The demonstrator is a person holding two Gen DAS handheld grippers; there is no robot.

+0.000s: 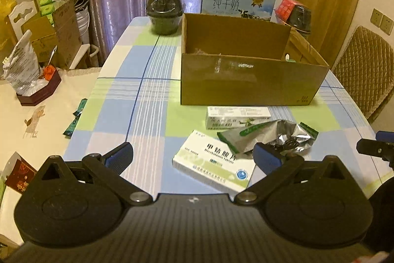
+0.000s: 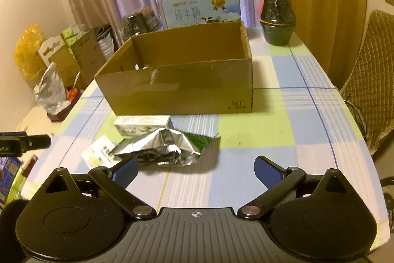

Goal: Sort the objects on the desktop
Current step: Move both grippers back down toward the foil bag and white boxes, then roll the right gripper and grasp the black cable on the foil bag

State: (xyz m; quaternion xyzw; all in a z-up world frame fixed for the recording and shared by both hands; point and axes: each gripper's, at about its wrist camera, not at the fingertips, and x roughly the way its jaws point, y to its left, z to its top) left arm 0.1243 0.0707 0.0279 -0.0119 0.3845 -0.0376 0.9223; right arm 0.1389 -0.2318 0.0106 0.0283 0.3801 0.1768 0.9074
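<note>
the left gripper (image 1: 193, 158) hangs over the checked tablecloth (image 1: 147, 115) with its blue pads spread wide and nothing between them. just ahead of it, between the fingers, lies a white pill box (image 1: 213, 164) flat on the cloth. the box's far corner is tucked under a crumpled foil bag (image 1: 268, 136), green outside and silver inside, which lies ahead and to the right of that gripper. touching the bag's far side is a second, narrow white-and-green box (image 1: 237, 116).

the right gripper (image 2: 195, 171) is also spread open and empty. the same foil bag (image 2: 167, 147) lies just ahead of its left finger, with the pill box (image 2: 98, 152) sticking out to the left beneath it and the narrow box (image 2: 142, 125) behind.

beyond these things stands an open cardboard box (image 1: 246, 85), its near wall facing both grippers. farther off, past the cardboard box, stand a blue milk carton (image 1: 236, 1) and two dark wrapped pots (image 1: 163, 9), one at each side. off to the left gripper's left, a small green packet (image 1: 75, 118) lies at the cloth's edge.
</note>
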